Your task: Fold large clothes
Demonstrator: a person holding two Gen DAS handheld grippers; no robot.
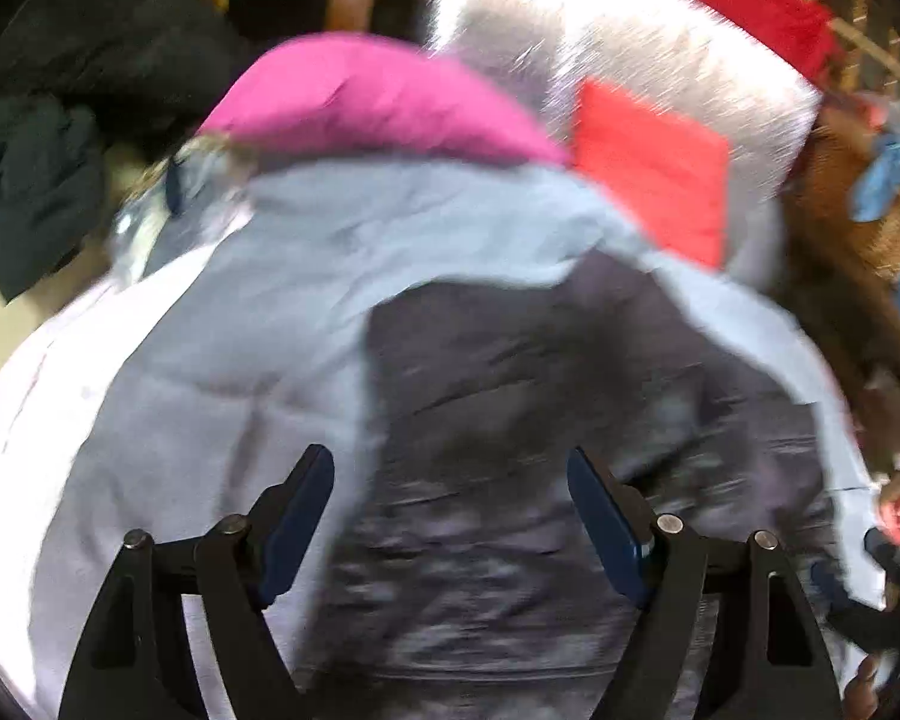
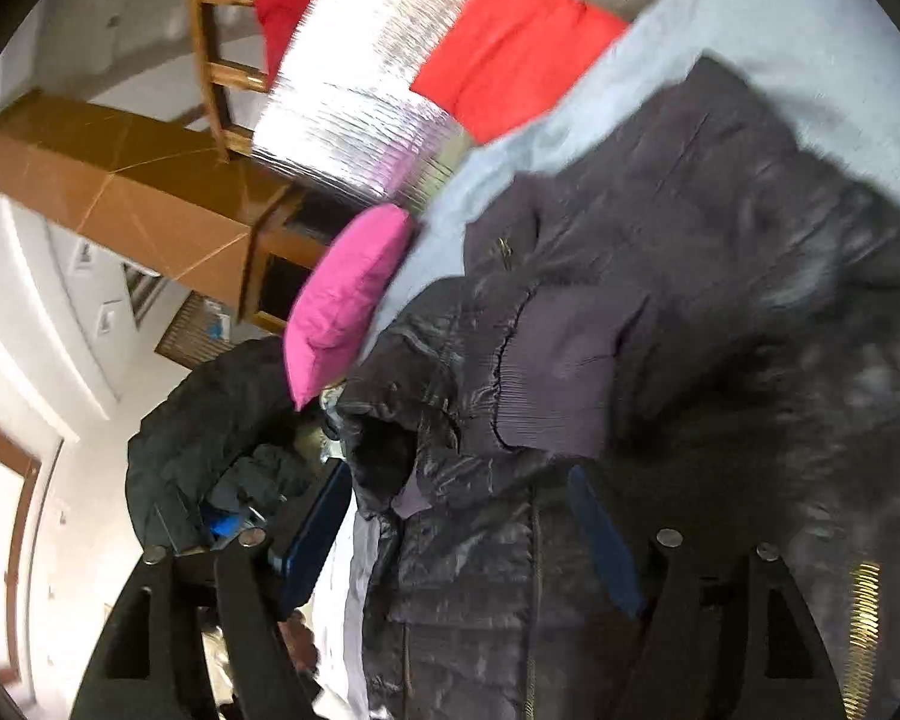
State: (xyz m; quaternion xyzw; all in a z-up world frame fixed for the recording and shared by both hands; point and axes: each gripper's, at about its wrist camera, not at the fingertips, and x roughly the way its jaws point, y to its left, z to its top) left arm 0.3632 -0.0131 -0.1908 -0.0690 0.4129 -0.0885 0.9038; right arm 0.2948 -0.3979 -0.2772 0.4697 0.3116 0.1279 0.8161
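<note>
Left tool (image 1: 450, 534) tilts down, spread over the dark jacket (image 1: 540, 450); right tool (image 2: 459, 534) spread too.

White walls (image 2: 42, 312); brown wooden furniture (image 2: 120, 180); wooden chair (image 2: 210, 60) behind.

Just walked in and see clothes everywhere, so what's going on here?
A person with a gripper in each hand is folding a dark puffer jacket that lies on a light blue sheet. Both the left gripper and the right gripper are open above the jacket, holding nothing. A pink cushion and a red cushion lie beyond.
</note>
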